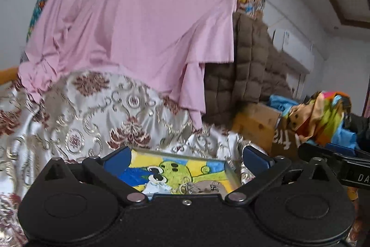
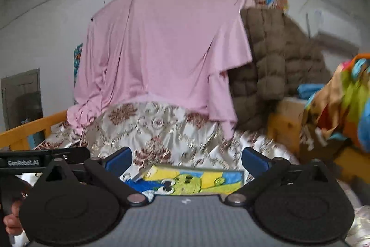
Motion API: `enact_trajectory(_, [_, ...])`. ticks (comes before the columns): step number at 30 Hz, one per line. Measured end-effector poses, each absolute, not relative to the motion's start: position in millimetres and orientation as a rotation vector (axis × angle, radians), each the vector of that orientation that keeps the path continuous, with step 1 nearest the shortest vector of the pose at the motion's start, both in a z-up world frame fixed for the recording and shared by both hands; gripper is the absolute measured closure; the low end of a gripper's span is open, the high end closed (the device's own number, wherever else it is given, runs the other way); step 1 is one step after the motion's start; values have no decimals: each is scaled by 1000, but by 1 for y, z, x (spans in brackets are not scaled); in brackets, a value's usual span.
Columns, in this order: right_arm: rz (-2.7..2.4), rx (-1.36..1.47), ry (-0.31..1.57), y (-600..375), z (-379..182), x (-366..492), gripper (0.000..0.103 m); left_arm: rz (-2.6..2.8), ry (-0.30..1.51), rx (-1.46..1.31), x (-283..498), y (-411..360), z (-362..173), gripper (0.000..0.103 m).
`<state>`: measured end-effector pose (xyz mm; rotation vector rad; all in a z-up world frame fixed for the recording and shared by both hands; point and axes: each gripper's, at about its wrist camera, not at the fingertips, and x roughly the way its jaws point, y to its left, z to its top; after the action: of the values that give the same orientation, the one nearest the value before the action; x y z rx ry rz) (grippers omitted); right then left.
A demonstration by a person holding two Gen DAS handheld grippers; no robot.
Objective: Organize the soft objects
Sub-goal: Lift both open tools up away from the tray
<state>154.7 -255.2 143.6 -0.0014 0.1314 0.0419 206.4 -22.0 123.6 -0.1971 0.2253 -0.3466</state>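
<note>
White walls stand behind a bed (image 1: pixel 69 131) covered with a flowered satin spread (image 2: pixel 161 131). On the spread, near its front edge, lies a folded cartoon cloth (image 1: pixel 180 175), flat and square; this piece looks finished. Both tongs are spread wide and pinch nothing: the left gripper (image 1: pixel 185 157) and the right gripper (image 2: pixel 187 157) hang above that cloth. At the right side of the bed a colourful cloth (image 2: pixel 342 103) lies crumpled on a box, and a brown quilted coat (image 1: pixel 247 66) and a pink sheet (image 1: pixel 138 27) hang at the back edge. I judge these are still left to sort.
</note>
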Motion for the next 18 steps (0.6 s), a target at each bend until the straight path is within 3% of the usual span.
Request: enact_trajectory(18, [34,-47,82,-213,96,28,0,-322,193,-146,77,23,88,1])
